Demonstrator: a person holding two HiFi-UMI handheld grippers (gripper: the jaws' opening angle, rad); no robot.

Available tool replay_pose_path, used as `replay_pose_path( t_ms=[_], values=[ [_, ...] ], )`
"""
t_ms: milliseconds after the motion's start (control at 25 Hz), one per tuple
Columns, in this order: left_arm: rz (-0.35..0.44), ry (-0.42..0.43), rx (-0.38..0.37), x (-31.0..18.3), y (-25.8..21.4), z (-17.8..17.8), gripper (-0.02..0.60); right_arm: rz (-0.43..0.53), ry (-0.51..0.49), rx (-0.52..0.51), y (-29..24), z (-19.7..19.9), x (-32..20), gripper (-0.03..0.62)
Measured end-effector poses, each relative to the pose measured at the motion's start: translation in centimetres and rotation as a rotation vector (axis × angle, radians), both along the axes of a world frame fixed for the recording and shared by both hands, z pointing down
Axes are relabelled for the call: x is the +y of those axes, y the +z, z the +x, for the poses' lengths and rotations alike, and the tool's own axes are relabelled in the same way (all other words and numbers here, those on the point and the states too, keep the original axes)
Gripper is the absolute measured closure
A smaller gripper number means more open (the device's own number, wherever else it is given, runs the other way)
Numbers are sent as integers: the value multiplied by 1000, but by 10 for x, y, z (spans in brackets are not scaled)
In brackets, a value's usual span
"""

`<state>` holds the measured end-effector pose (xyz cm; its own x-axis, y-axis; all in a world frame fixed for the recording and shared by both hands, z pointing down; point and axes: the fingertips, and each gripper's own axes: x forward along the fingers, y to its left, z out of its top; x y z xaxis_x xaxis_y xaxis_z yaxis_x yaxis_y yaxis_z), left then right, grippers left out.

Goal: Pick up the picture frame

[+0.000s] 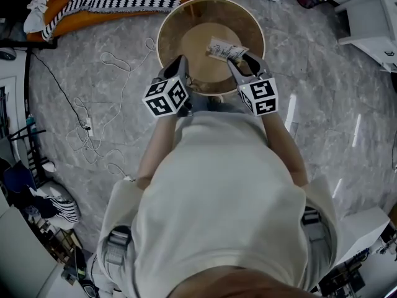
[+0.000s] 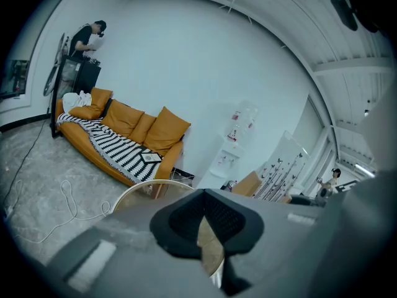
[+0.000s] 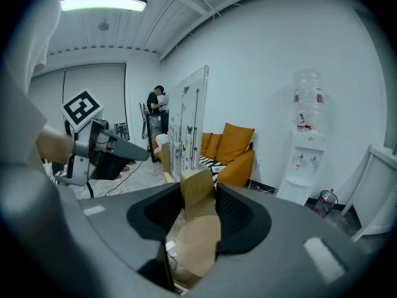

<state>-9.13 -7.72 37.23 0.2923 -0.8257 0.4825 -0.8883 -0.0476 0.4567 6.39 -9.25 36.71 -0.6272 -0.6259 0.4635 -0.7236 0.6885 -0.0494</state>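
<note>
Head view: right gripper (image 1: 240, 59) holds picture frame (image 1: 224, 49) at round tabletop (image 1: 186, 39), upper centre
Right jaws clamp its wooden edge; left gripper (image 1: 181, 67) jaws together, empty

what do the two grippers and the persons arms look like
The left gripper and right gripper match: grey bodies that narrow to two jaws lined with black textured pads. Each carries a white cube printed with black square markers. The person wears a pale short-sleeved top, so the forearms are uncovered.
</note>
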Motion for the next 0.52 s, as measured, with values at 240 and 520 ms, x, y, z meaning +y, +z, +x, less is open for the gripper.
replay_pose_path(
  t_ms=[240,520],
  values=[
    [-3,-6,3,3,1,-1,581,3,-4,2,1,-2,1,422],
    [-2,-12,4,-2,2,-3,581,6,-1,0,2,-3,-5,422]
  ],
)
